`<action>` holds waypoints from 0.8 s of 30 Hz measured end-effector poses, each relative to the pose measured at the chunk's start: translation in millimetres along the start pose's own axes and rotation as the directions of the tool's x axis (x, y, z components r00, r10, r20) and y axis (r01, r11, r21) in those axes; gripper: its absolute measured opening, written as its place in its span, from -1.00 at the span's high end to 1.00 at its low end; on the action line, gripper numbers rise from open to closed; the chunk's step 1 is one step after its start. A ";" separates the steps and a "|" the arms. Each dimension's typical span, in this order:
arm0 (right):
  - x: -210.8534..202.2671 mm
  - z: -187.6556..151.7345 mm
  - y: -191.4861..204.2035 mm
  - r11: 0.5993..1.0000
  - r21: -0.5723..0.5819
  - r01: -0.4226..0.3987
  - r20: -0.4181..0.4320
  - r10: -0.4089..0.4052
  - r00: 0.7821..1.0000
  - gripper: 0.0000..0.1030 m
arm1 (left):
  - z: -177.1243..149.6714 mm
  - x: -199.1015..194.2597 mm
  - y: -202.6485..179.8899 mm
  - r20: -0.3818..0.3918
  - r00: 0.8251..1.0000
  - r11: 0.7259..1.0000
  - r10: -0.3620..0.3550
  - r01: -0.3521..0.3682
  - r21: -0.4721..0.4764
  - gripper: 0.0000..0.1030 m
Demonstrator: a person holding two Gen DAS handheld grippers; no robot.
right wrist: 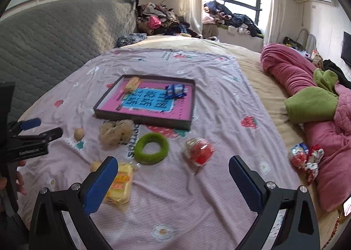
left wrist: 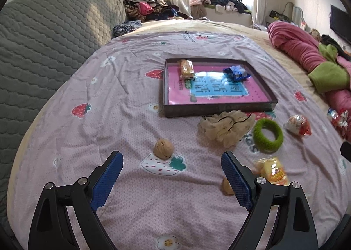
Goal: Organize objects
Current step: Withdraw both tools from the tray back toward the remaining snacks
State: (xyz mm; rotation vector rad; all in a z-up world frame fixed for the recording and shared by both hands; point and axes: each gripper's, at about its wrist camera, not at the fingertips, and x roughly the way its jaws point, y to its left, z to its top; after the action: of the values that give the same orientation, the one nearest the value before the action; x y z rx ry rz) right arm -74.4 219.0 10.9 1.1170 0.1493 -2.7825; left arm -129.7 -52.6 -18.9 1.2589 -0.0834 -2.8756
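Each gripper (left wrist: 172,167) (right wrist: 173,167): black triangular-cutout finger arms, silver screw heads at pivots, blue cross-hatched textured pads (left wrist: 105,180) on inner faces

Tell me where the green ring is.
The green ring lies flat on the strawberry-print sheet in front of the tray, between the beige mesh pouf and the red-and-white snack packet.

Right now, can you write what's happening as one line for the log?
left claw: open, empty | right claw: open, empty | tray: two snack packets inside | walnut, green ring, yellow packet: on bedsheet
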 end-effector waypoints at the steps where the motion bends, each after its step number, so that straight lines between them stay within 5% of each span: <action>1: 3.3 -2.8 6.0 1.000 -0.005 -0.007 -0.006 0.007 1.000 -0.98 | -1.6 3.8 0.7 -0.002 1.000 1.000 -0.002 0.002 0.005 -0.78; 24: 51.7 -43.3 59.6 0.999 0.034 0.018 -0.081 -0.015 0.997 -0.98 | -19.6 55.8 25.4 -0.003 0.998 0.998 -0.055 0.055 0.036 -0.78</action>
State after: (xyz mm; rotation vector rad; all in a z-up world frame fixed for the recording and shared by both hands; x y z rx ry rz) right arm -72.0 161.7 -58.4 1.2428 0.1195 -2.7658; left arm -153.6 -80.1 -71.9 1.2898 -0.1034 -2.9322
